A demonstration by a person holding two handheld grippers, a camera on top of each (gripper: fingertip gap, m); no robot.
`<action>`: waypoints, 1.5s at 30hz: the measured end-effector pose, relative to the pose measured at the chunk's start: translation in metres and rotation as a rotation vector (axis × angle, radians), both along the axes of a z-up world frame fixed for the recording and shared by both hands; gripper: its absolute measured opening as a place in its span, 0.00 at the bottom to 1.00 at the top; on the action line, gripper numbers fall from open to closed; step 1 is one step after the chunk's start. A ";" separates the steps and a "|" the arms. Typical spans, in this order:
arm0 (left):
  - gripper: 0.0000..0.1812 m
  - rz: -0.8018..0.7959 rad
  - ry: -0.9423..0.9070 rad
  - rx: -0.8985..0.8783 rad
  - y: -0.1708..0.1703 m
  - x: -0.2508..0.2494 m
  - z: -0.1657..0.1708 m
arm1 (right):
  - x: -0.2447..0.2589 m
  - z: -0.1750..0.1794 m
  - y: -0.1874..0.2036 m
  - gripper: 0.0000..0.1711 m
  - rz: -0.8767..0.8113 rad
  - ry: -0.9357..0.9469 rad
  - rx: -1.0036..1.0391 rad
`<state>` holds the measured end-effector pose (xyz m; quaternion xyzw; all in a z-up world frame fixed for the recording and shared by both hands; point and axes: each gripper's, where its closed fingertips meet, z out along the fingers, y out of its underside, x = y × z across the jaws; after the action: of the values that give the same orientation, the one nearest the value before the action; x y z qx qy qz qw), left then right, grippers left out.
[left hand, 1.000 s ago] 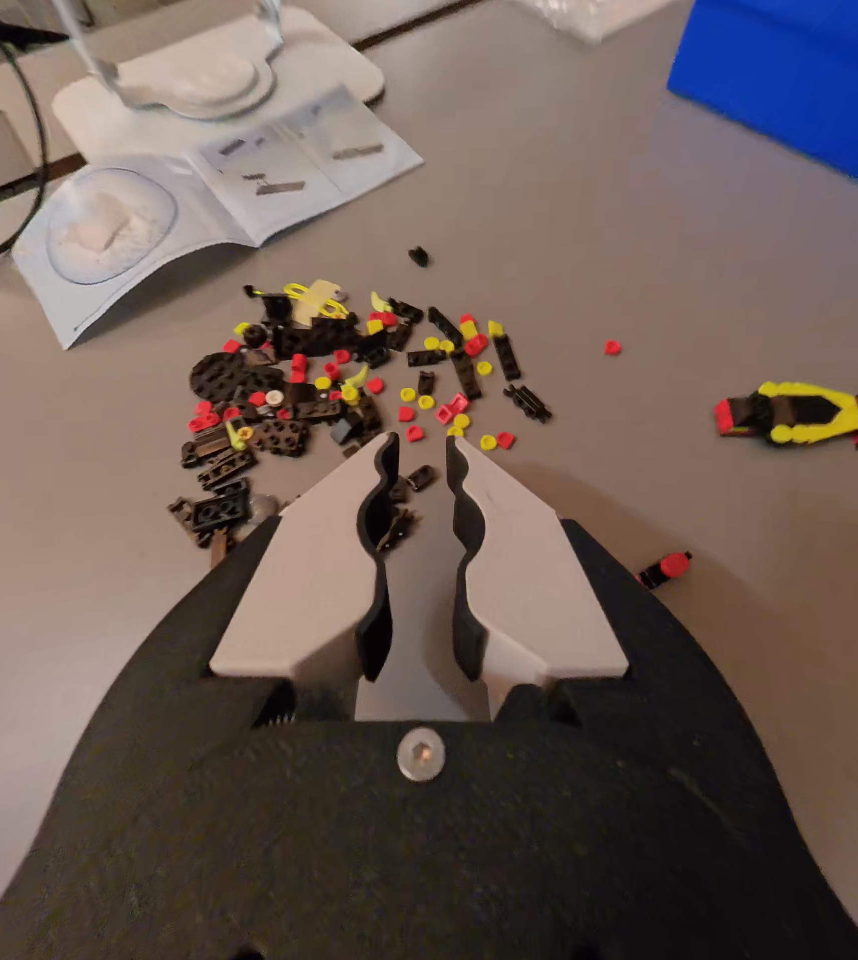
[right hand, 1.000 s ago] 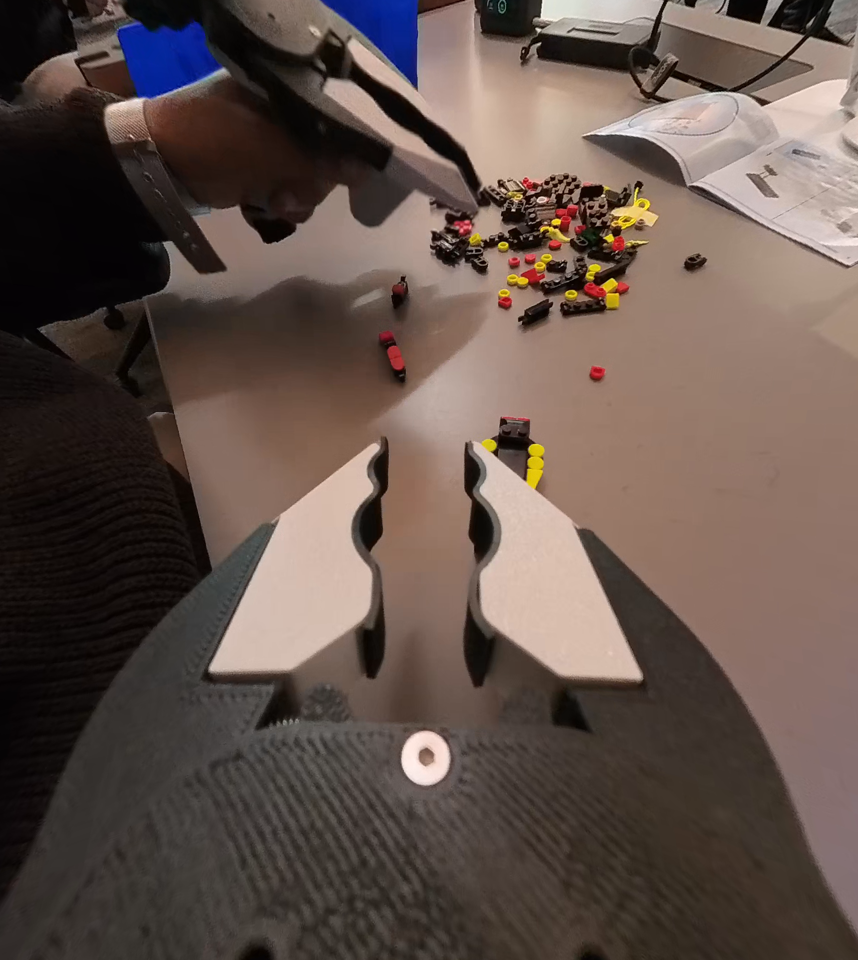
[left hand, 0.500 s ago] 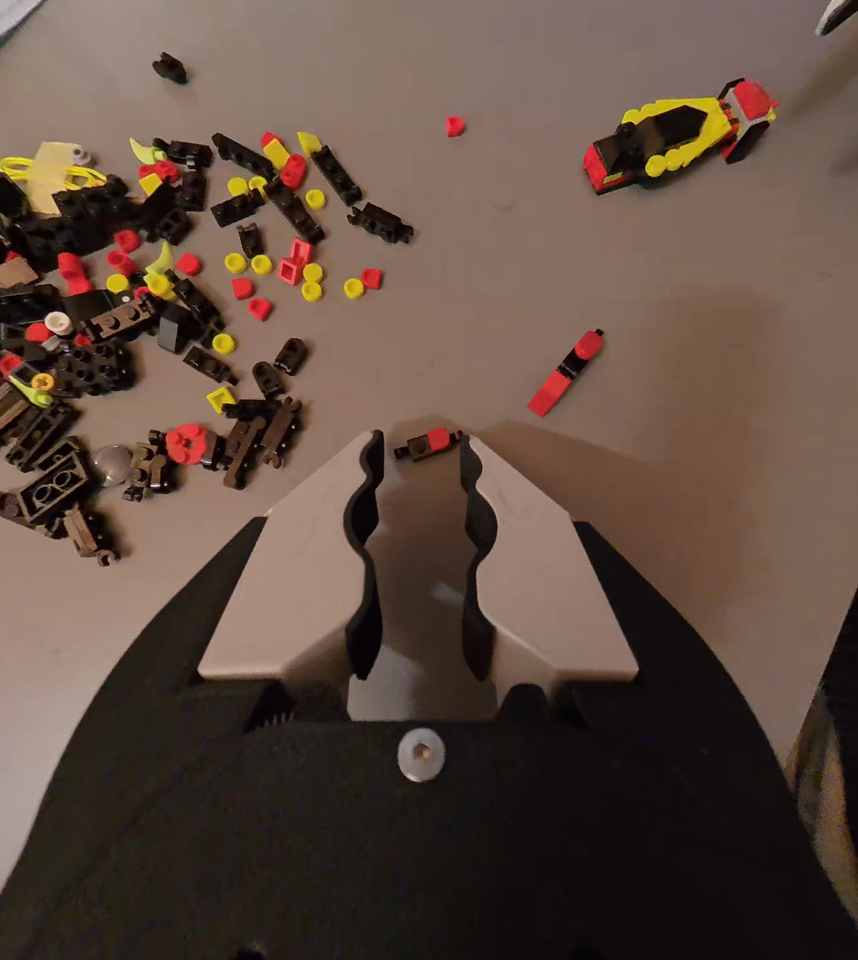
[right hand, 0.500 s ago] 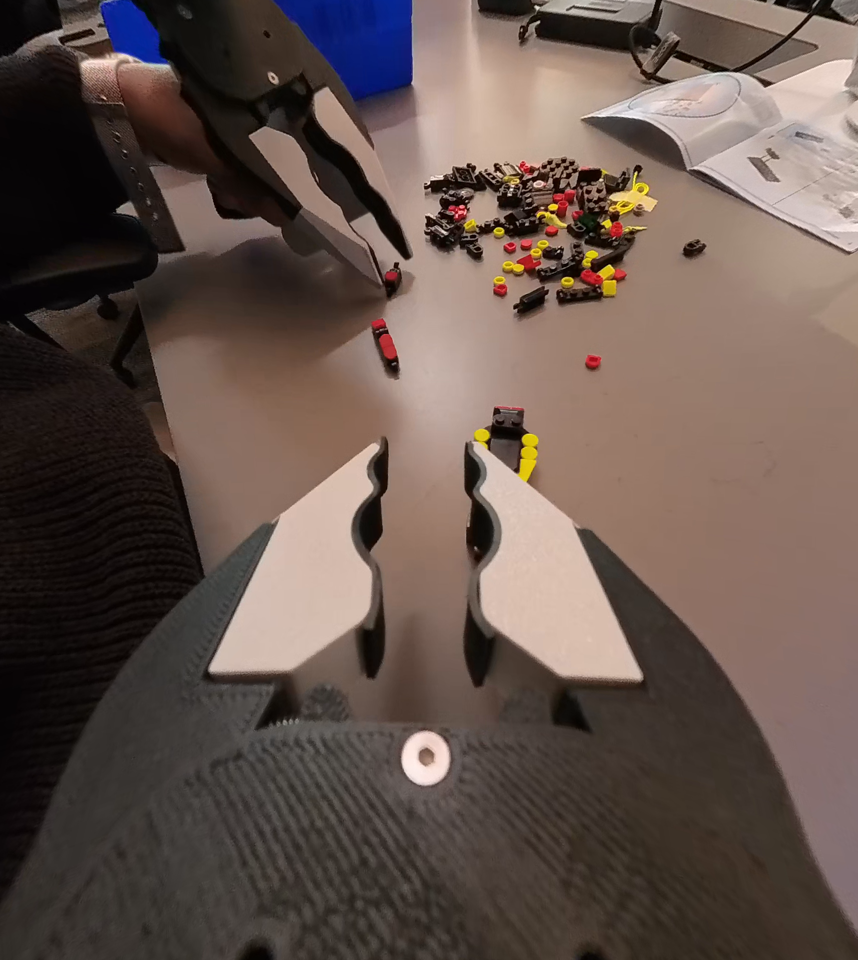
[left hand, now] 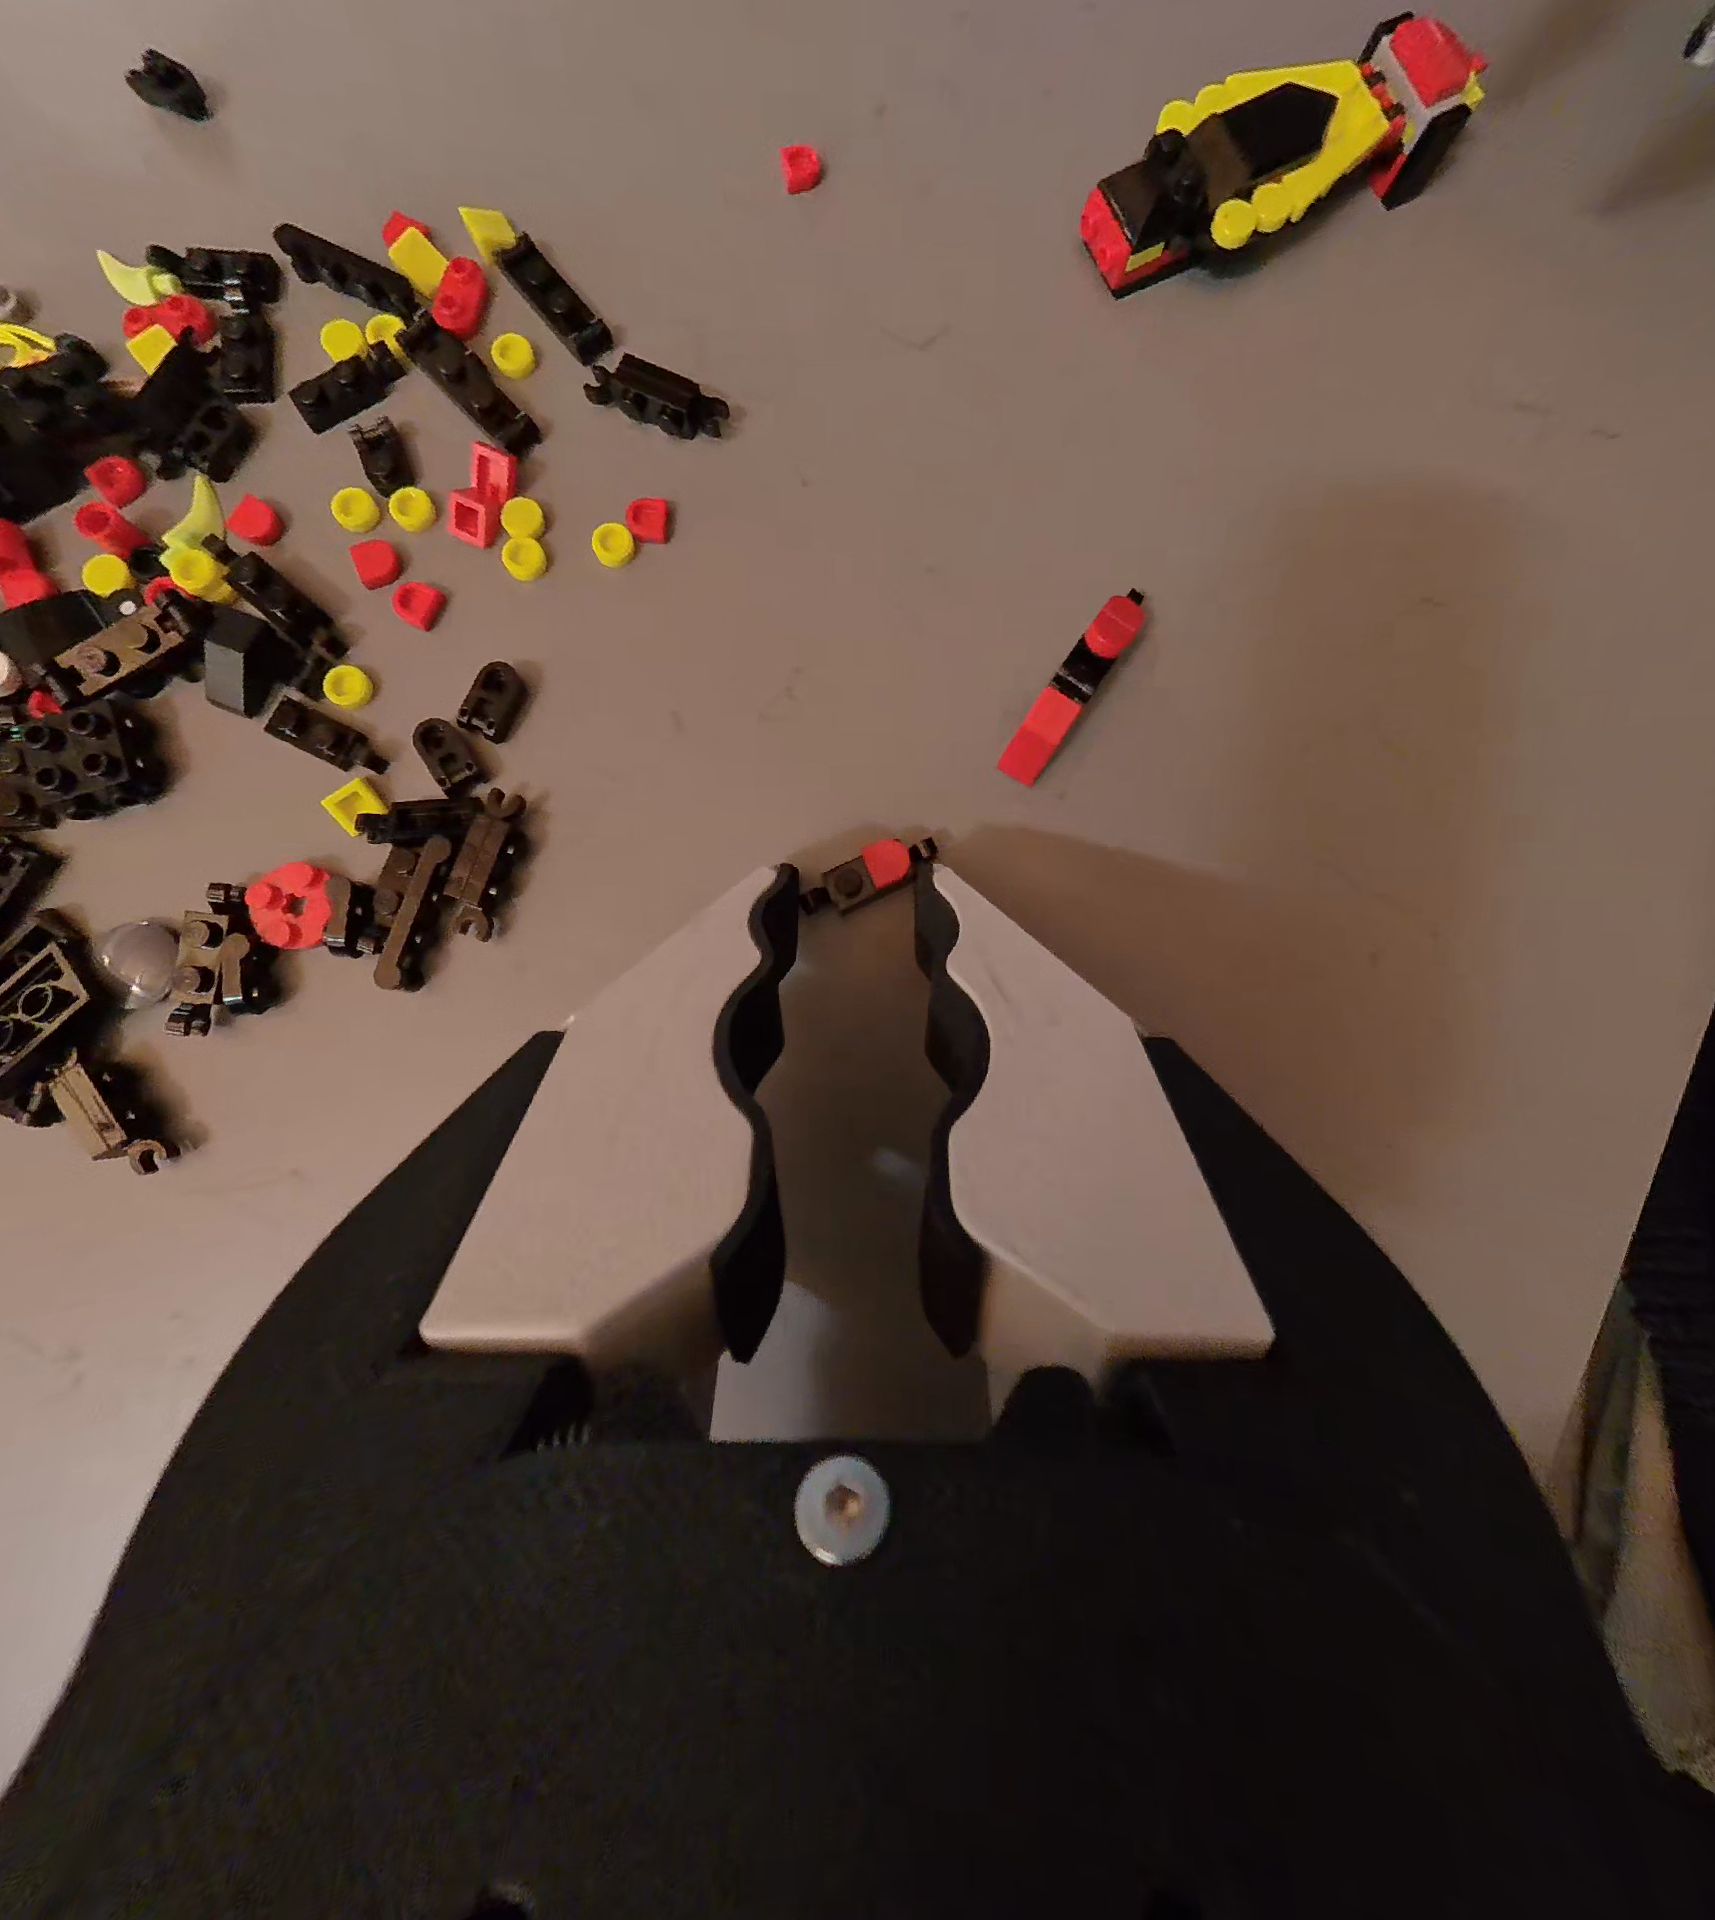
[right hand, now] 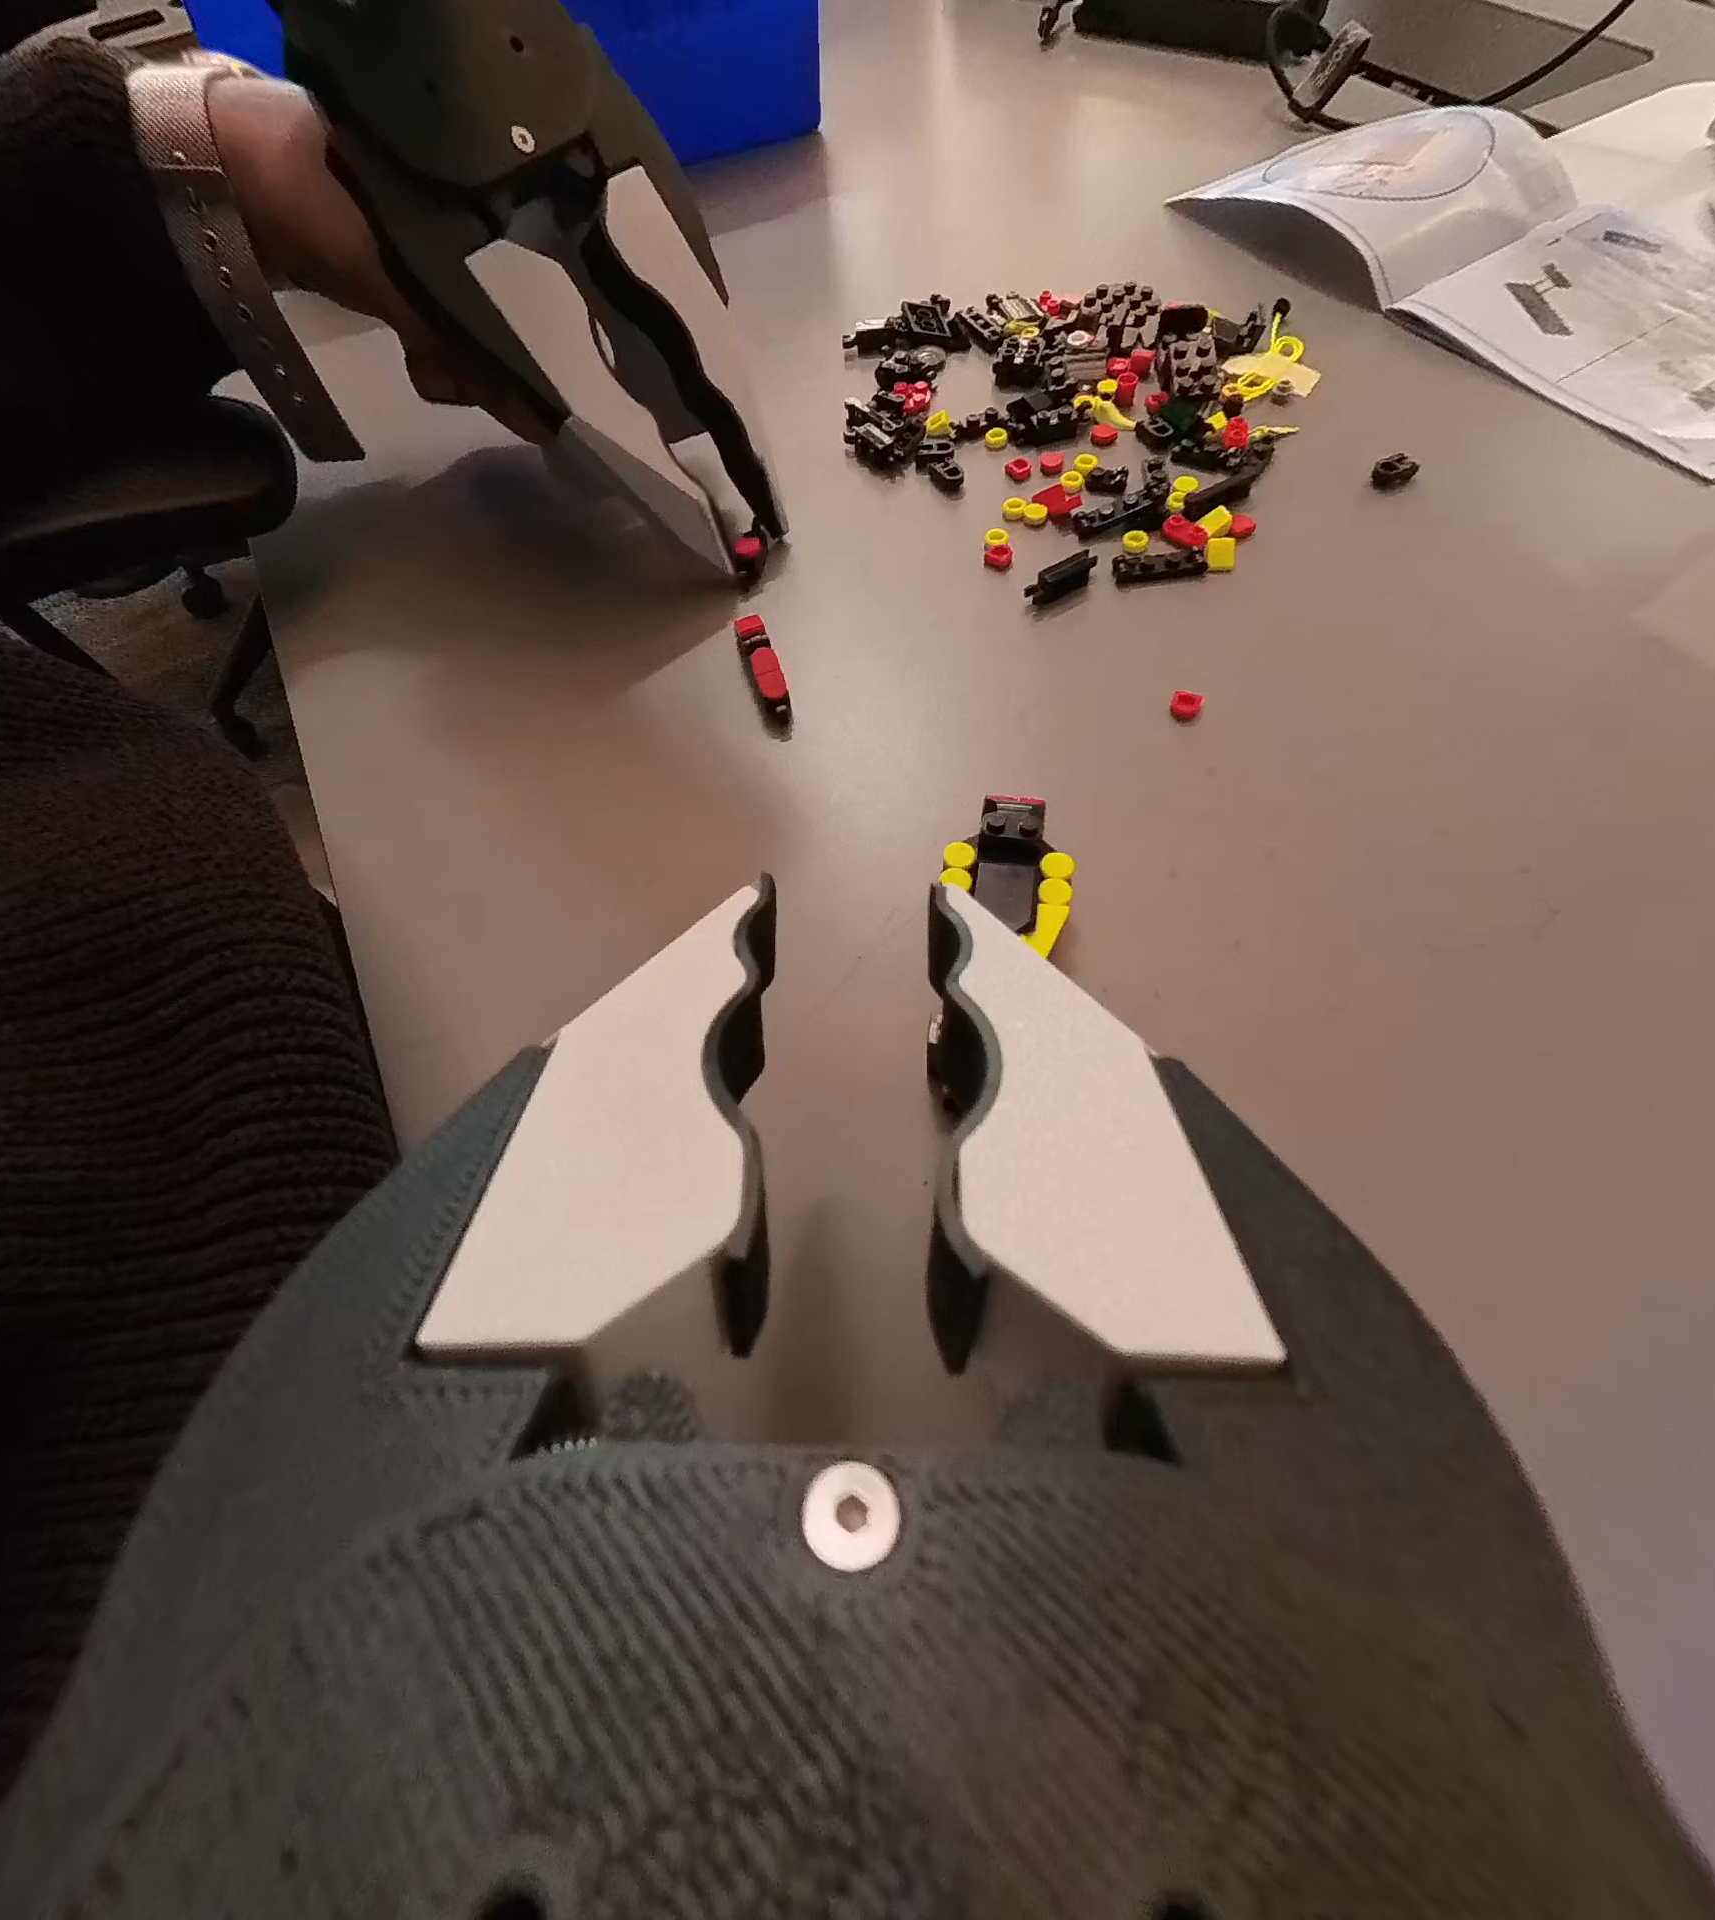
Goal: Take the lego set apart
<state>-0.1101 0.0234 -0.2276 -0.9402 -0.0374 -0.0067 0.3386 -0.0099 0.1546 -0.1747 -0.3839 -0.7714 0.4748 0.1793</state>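
Tongs (left hand: 858, 883) parted around red-black piece (left hand: 868, 876).

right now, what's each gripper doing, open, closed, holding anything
Left gripper: open, fingertips either side of a small black-and-red piece on the table, not gripped.
Right gripper: open, empty, beside the yellow-and-black model.

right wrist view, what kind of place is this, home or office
Probably an office or lab desk: a grey table with cables and electronics at the far edge, an office chair beside it, and an open instruction booklet.
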 end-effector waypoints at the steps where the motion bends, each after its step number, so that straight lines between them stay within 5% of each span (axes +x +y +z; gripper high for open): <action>1: 0.11 -0.010 0.003 -0.009 -0.001 0.001 0.000 | 0.000 0.000 0.000 0.16 0.001 0.000 0.001; 15: 0.18 -0.129 0.038 0.026 0.037 0.039 0.005 | 0.000 -0.002 -0.001 0.16 0.005 -0.004 0.006; 18: 0.03 -0.100 0.066 0.007 0.039 0.035 0.004 | 0.000 -0.001 -0.001 0.16 0.005 0.000 0.011; 23: 0.02 -0.113 -0.189 0.254 0.060 0.060 0.048 | 0.000 0.013 -0.008 0.22 0.034 0.065 -0.036; 31: 0.04 -0.324 -0.270 0.287 0.086 0.127 0.055 | 0.017 0.013 -0.032 0.25 0.168 0.096 0.003; 37: 0.08 -0.321 -0.340 0.341 0.091 0.136 0.065 | 0.032 0.017 -0.045 0.04 0.262 -0.049 -0.181; 40: 0.17 -0.281 -0.354 0.378 0.089 0.126 0.069 | 0.030 0.029 -0.042 0.04 0.240 -0.073 -0.294; 45: 0.17 -0.288 -0.301 0.413 0.093 0.127 0.075 | 0.023 0.035 -0.037 0.04 0.167 -0.300 -0.593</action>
<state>0.0166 0.1162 -0.1531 -0.8354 0.0485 -0.2017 0.5090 0.0133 0.1176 -0.1400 -0.4204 -0.6463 0.6297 -0.0950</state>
